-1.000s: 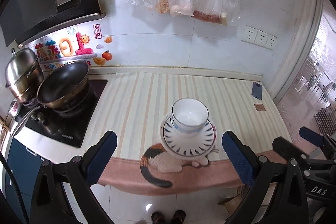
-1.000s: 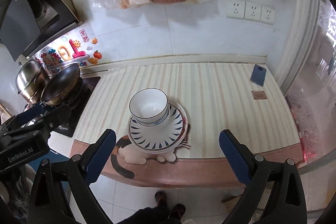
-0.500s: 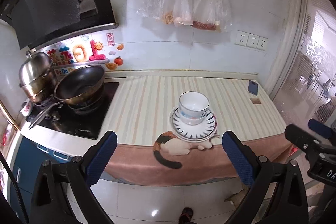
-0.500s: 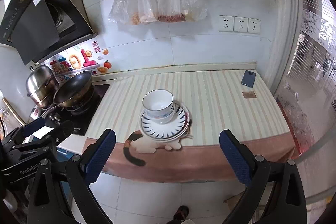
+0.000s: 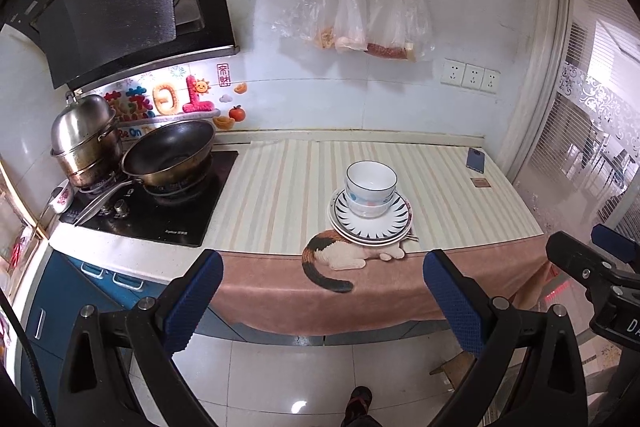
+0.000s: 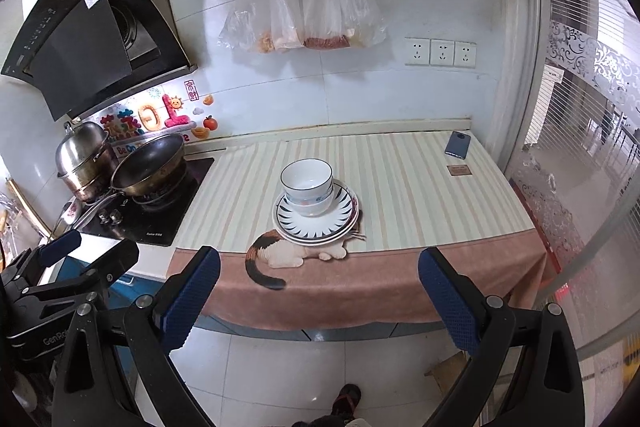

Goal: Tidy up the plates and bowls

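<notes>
White bowls (image 5: pixel 371 191) (image 6: pixel 307 190) are nested on a stack of blue-patterned plates (image 5: pixel 394 223) (image 6: pixel 340 223), near the front edge of the striped counter mat. Both grippers hang well back from the counter, over the floor. My left gripper (image 5: pixel 324 303) is open with nothing between its blue pads. My right gripper (image 6: pixel 320 299) is open and empty too. In the left wrist view the right gripper's body (image 5: pixel 600 275) shows at the right edge; in the right wrist view the left gripper's body (image 6: pixel 60 275) shows at the lower left.
A black wok (image 5: pixel 170 153) and a steel pot (image 5: pixel 86 141) sit on the hob at the left. A phone (image 5: pixel 475 159) and a small brown card (image 5: pixel 479 182) lie at the counter's right. A pink cat-print cloth (image 5: pixel 360 291) hangs over the front edge. A foot (image 5: pixel 358 403) stands on the tiled floor.
Both grippers have pulled back and away from the counter; the stack of plates and bowls now looks smaller and farther off. The stack has not moved.
</notes>
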The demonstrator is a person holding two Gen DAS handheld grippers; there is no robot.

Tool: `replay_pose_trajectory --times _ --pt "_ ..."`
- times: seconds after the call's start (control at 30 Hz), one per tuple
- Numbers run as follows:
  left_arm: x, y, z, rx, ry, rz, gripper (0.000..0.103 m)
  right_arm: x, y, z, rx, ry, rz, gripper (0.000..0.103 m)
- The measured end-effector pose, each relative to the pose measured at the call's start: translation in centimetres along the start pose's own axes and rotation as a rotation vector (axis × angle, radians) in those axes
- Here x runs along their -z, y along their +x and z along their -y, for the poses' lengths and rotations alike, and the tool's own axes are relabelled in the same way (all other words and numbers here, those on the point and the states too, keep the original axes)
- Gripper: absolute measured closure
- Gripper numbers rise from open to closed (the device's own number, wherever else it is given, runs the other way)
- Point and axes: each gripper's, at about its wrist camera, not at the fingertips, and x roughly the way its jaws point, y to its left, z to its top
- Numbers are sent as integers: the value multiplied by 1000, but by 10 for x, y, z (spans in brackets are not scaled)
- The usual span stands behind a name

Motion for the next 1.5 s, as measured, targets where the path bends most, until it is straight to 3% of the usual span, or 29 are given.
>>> replay_pose_trajectory --times 0.43,1.5 --pt "15 -20 -10 -20 16 16 0 24 -20 -3 19 9 2 2" --pt "15 -31 -31 -24 13 51 0 26 -29 -19 14 -20 13 1"
